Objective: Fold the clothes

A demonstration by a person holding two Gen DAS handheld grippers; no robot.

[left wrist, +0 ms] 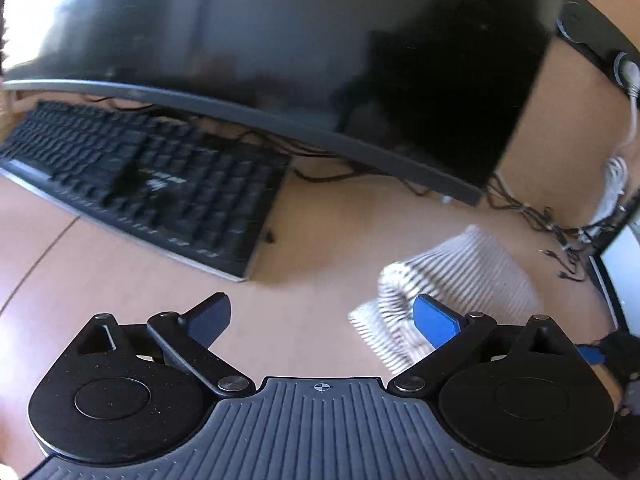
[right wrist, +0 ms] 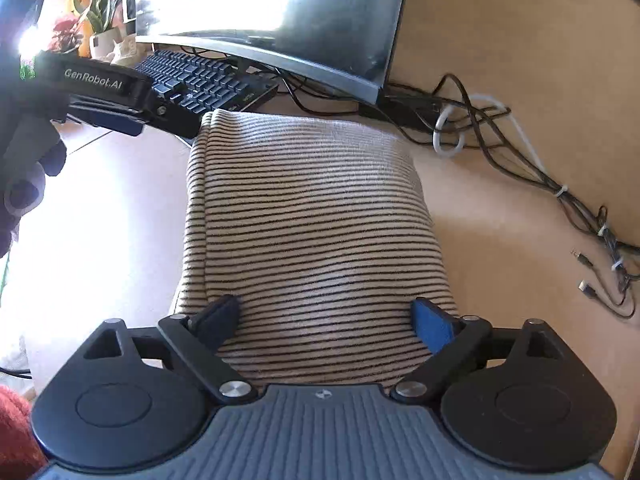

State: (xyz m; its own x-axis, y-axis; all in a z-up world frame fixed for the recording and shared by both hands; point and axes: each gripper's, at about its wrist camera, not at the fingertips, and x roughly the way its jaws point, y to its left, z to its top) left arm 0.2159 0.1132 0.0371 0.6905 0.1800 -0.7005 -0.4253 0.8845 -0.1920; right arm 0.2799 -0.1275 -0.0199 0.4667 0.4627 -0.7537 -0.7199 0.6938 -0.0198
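Right, both sets of fingers spread wide, nothing gripped. My right gripper (right wrist: 326, 318) sits low over the near end of the striped garment (right wrist: 316, 216), one blue pad (right wrist: 434, 324) at lower right and the dark one at lower left, straddling the cloth; whether the pads touch the fabric I can't tell. My left gripper (left wrist: 324, 320) hovers over bare worktop (left wrist: 280, 320), with the garment off to the lower right of its frame, behind its blue pad.

The garment looks already folded into a neat oblong on the worktop, lying centre frame in the right view, far end just in front of the keyboard (right wrist: 196, 76) and monitor (right wrist: 280, 12).

Step in hand, my guess: either a last fold or squaring it up. To do it well, pinch every layer at the near edge, lift evenly, keep the stripes parallel, and lay it down clear of the cables (right wrist: 520, 160) on the right.

View differences: the right view shows the whole garment, the cable tangle, the plants at upper left and the other gripper's body at left. The left view is motion-blurred, shows only a corner of the cloth, but gives the full keyboard.
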